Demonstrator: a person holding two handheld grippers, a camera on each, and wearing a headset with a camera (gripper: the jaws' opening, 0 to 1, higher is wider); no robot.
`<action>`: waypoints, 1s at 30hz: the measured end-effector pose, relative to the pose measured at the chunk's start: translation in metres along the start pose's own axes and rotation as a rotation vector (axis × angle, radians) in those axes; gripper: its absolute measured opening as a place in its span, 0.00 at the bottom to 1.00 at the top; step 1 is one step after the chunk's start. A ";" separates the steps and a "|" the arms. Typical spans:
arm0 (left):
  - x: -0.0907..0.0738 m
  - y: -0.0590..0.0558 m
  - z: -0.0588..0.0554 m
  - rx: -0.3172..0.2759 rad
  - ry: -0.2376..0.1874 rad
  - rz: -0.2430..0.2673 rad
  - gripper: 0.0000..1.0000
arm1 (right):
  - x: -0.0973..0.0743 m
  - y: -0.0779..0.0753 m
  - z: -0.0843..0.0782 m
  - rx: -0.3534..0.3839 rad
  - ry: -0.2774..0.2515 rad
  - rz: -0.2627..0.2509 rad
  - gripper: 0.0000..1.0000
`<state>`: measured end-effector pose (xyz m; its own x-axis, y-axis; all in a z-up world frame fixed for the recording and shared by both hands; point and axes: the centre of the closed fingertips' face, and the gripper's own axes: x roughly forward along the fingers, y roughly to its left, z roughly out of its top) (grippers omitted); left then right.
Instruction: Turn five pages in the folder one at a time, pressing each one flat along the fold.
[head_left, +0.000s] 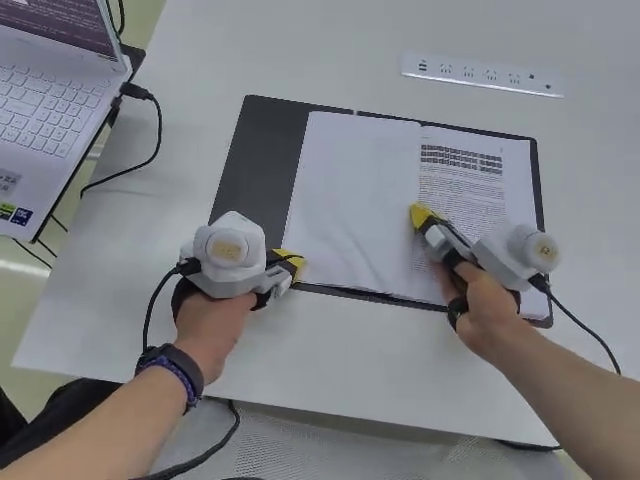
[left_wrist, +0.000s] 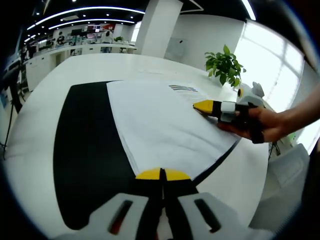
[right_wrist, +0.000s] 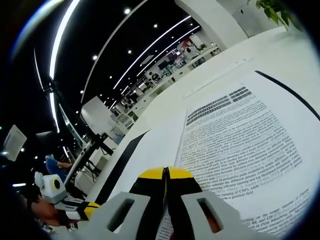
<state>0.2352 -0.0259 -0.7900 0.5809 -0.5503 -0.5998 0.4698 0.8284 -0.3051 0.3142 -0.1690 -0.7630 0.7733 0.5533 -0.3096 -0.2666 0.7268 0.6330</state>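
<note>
A white worktop (head_left: 300, 55) carries a black folder (head_left: 262, 160) lying open at its middle, a little toward the near edge. A blank white page (head_left: 350, 190) lies on the folder's left half and a printed page (head_left: 485, 195) on the right half, with the fold running between them. The left gripper (head_left: 289, 265), held in the person's left hand (head_left: 212, 318), has its yellow-tipped jaws pressed together right at the near corner of the blank page, by the folder's near edge; whether paper sits between them cannot be told. The right gripper (head_left: 419, 216), held in the right hand (head_left: 487, 305), also has its jaws pressed together, tips resting on the printed page just beside the fold. A laptop (head_left: 50, 100) sits at the far left corner, and a power strip (head_left: 480, 75) lies along the far edge.
</note>
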 end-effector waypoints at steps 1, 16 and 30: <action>0.000 0.000 0.000 0.001 0.000 0.000 0.00 | -0.003 0.001 -0.002 -0.002 0.004 0.002 0.00; 0.000 0.000 0.000 0.013 0.002 -0.005 0.00 | -0.026 -0.001 -0.023 0.001 0.029 0.011 0.00; 0.000 -0.001 0.000 0.028 -0.001 -0.010 0.00 | -0.058 0.007 -0.055 0.010 0.079 0.034 0.00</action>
<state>0.2343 -0.0264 -0.7896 0.5767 -0.5584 -0.5964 0.4941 0.8197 -0.2897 0.2356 -0.1734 -0.7795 0.7163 0.6080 -0.3426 -0.2856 0.7033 0.6510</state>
